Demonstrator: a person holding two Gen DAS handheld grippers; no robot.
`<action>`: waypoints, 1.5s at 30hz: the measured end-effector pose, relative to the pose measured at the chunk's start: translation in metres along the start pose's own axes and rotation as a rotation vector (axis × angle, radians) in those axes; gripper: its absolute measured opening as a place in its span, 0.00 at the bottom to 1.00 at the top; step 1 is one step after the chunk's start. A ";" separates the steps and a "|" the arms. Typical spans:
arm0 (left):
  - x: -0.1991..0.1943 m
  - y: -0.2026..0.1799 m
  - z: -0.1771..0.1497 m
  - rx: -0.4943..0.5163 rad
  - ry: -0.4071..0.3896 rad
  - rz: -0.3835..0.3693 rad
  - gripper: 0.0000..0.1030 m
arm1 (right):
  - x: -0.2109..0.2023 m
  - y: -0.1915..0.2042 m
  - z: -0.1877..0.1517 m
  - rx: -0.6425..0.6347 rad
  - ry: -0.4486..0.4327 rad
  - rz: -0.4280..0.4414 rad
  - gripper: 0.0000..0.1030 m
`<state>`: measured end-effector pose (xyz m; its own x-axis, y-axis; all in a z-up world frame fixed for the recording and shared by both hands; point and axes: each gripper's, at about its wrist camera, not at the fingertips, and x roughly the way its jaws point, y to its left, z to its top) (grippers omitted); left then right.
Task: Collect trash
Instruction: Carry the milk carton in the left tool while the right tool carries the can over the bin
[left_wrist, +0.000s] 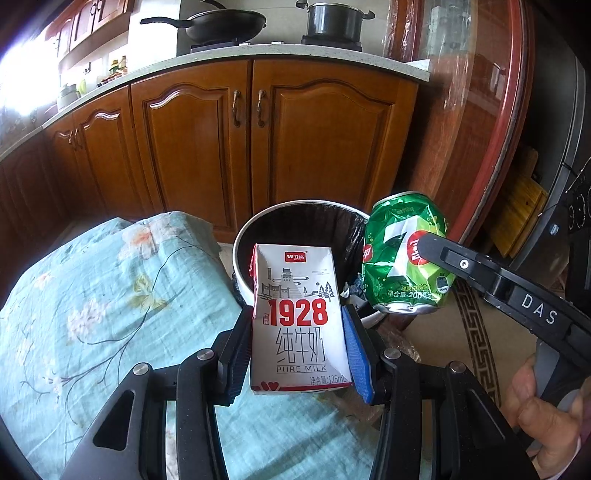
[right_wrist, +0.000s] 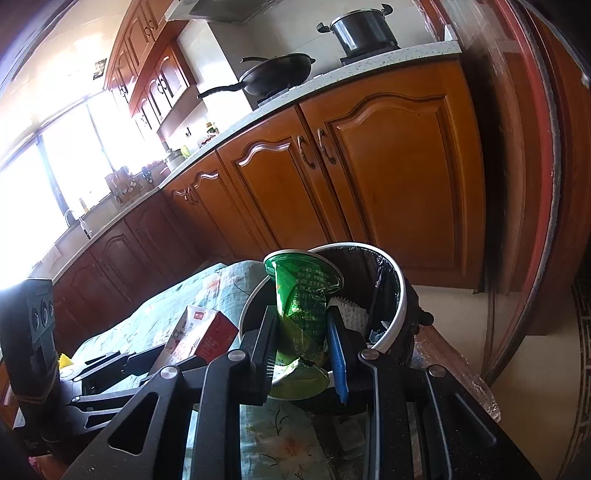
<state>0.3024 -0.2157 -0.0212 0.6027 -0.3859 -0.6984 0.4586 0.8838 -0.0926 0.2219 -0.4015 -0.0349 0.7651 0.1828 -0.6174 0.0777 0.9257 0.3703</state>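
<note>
My left gripper (left_wrist: 297, 354) is shut on a white and red "1928" pure milk carton (left_wrist: 299, 317), held upright in front of a white trash bin (left_wrist: 240, 243) lined with a black bag. My right gripper (right_wrist: 301, 343) is shut on a crushed green 7-Up can (right_wrist: 301, 295), held at the bin's rim (right_wrist: 402, 295). In the left wrist view the can (left_wrist: 404, 254) hangs to the right of the bin, pinched by the right gripper (left_wrist: 428, 247). The carton (right_wrist: 201, 336) and the left gripper show at the left of the right wrist view.
A table with a light blue floral cloth (left_wrist: 110, 314) lies left of the bin. Brown kitchen cabinets (left_wrist: 236, 140) stand behind, with a wok (left_wrist: 221, 24) and a pot (left_wrist: 334, 20) on the counter. A glass door with a red frame (left_wrist: 491, 122) is at the right.
</note>
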 end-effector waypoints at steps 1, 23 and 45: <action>0.002 -0.001 0.001 0.001 0.002 0.000 0.44 | 0.001 -0.001 0.001 0.000 0.000 -0.001 0.25; 0.044 -0.008 0.037 0.018 0.029 0.008 0.44 | 0.027 -0.015 0.023 -0.027 0.030 -0.040 0.25; 0.084 -0.011 0.053 0.023 0.086 0.027 0.44 | 0.062 -0.021 0.032 -0.047 0.096 -0.067 0.25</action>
<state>0.3824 -0.2723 -0.0408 0.5568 -0.3372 -0.7591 0.4588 0.8867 -0.0573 0.2884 -0.4204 -0.0588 0.6943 0.1490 -0.7041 0.0944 0.9510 0.2944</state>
